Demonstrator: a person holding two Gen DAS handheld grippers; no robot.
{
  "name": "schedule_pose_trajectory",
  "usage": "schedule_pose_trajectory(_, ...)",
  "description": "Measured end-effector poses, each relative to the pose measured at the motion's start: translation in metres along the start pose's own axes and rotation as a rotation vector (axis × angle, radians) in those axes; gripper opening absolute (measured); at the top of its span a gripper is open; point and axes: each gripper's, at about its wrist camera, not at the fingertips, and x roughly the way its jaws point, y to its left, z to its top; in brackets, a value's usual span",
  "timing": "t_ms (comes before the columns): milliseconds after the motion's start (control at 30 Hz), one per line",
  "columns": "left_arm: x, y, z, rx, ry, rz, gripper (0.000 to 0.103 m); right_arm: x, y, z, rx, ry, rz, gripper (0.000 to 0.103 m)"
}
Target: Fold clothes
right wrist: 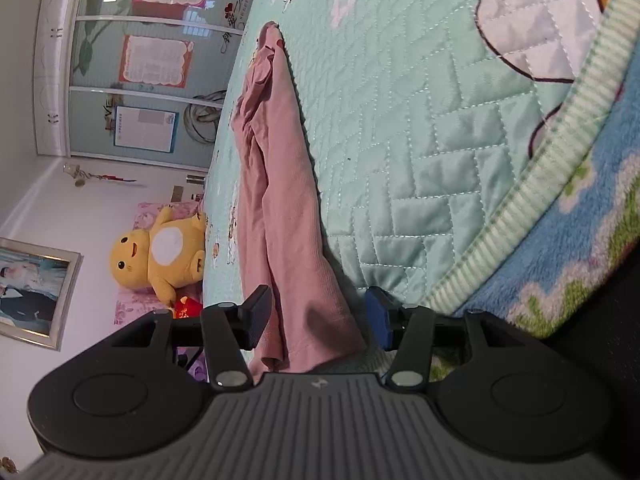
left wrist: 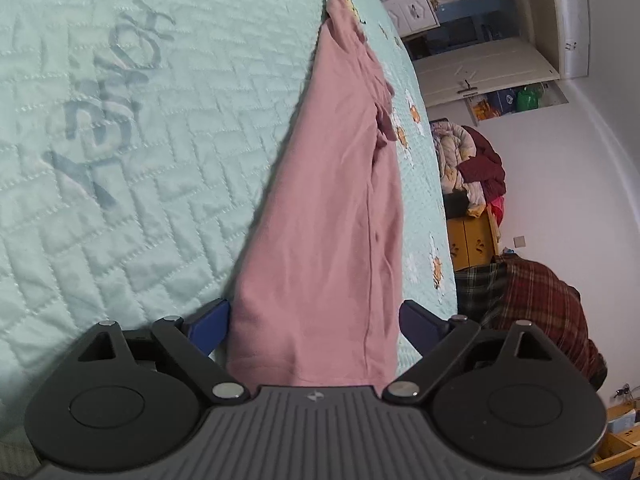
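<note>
A pink garment [left wrist: 332, 200] lies stretched out in a long strip on the mint-green quilted bedspread [left wrist: 140, 140]. My left gripper [left wrist: 314, 320] is open, its blue fingers [left wrist: 212, 326] standing on either side of the garment's near end. In the right wrist view the same garment [right wrist: 280, 184] runs away from me, bunched along its left side. My right gripper [right wrist: 318, 316] is open, its fingers [right wrist: 256, 316] standing on either side of that end of the cloth.
The bedspread's striped edge [right wrist: 532, 184] and a blue fleece blanket [right wrist: 592, 256] lie to my right. A yellow plush toy [right wrist: 160, 252] sits by the wall. A pile of clothes [left wrist: 472, 168] and a plaid garment [left wrist: 536, 304] lie beyond the bed's edge.
</note>
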Motion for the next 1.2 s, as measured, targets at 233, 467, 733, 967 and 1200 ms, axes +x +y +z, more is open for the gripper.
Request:
schedule_pose_trajectory(233, -0.013, 0.017, -0.008, -0.093, -0.001, -0.059, 0.082, -0.001, -0.001, 0.001, -0.017, 0.010, 0.013, 0.053)
schedule_pose_trajectory(467, -0.006, 0.009, -0.005, -0.079, 0.026, -0.040, 0.094, 0.011, 0.004, -0.003, -0.049, 0.036, 0.001, 0.044)
schedule_pose_trajectory(733, 0.006, 0.013, -0.009, -0.138, 0.032, -0.011, 0.011, 0.018, 0.006, -0.005, -0.023, 0.052, -0.028, 0.009)
schedule_pose_trajectory(967, -0.005, 0.013, -0.011, -0.148, -0.011, 0.000, 0.011, 0.010, 0.037, -0.010, -0.139, 0.014, -0.049, 0.006)
schedule_pose_trajectory(1200, 0.003, 0.035, -0.010, -0.192, 0.028, -0.038, 0.018, 0.018, 0.020, -0.009, -0.066, 0.013, -0.096, 0.012)
